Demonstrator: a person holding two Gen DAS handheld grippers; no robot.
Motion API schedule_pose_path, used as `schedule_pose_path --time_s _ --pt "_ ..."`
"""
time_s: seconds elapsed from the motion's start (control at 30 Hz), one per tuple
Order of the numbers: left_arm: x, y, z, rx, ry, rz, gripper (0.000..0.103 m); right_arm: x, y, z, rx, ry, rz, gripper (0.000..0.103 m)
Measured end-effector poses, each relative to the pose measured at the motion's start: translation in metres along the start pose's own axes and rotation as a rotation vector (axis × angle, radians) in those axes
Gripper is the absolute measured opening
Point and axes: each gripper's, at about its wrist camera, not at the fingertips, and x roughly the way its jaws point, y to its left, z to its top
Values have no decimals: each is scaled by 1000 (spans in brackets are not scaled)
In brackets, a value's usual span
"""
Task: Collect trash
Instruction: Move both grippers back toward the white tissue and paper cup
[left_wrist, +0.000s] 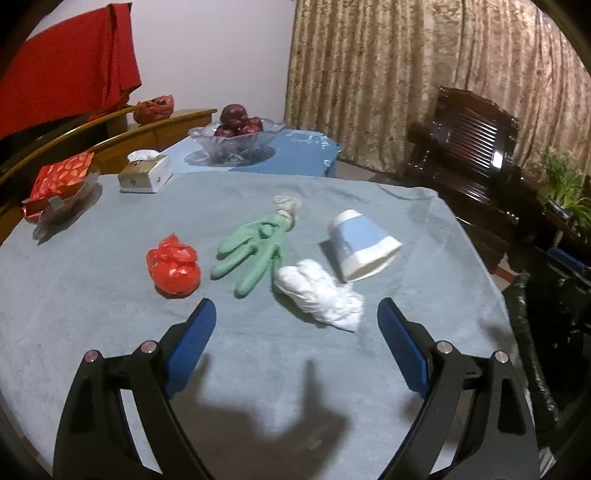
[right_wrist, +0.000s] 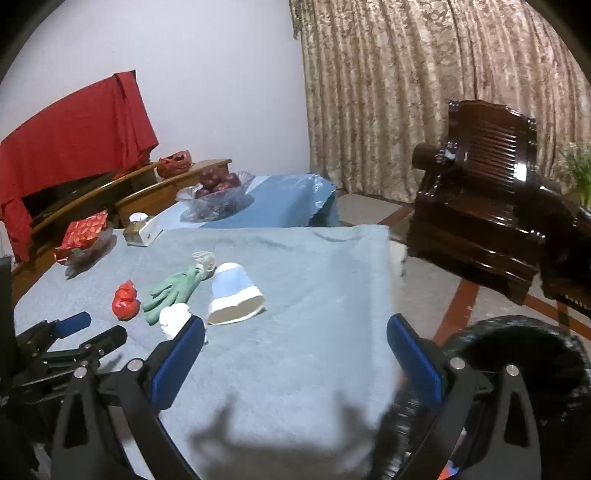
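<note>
On the blue-grey tablecloth (left_wrist: 110, 325) lie a crumpled red plastic bag (left_wrist: 173, 266), a green glove (left_wrist: 251, 245), a white crumpled tissue wad (left_wrist: 319, 293) and a tipped blue-and-white paper cup (left_wrist: 364, 245). My left gripper (left_wrist: 295, 310) is open and empty, just short of the tissue wad. My right gripper (right_wrist: 295, 328) is open and empty over the cloth, to the right of the cup (right_wrist: 234, 293). The red bag (right_wrist: 125, 300), glove (right_wrist: 173, 290) and tissue (right_wrist: 175, 318) also show in the right wrist view. A black trash bag (right_wrist: 524, 354) sits beside the table at right.
A tissue box (left_wrist: 146, 173), a dish with red wrapping (left_wrist: 59, 188) and a glass bowl of dark red fruit (left_wrist: 236, 136) stand at the back. A dark wooden armchair (right_wrist: 480, 206) stands right of the table. The left gripper's fingers (right_wrist: 74, 325) show at lower left.
</note>
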Motion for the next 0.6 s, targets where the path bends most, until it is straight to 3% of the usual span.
schedule_pose_path --time_s 0.2,0.3,0.6 --pt "32 6 -1 -16 36 10 85 36 9 -2 9 29 6 97" --pt "50 4 0 -26 62 -10 78 48 8 0 3 32 6 97" --pt "90 -18 3 -8 112 -52 74 69 -1 -1 6 53 3 97"
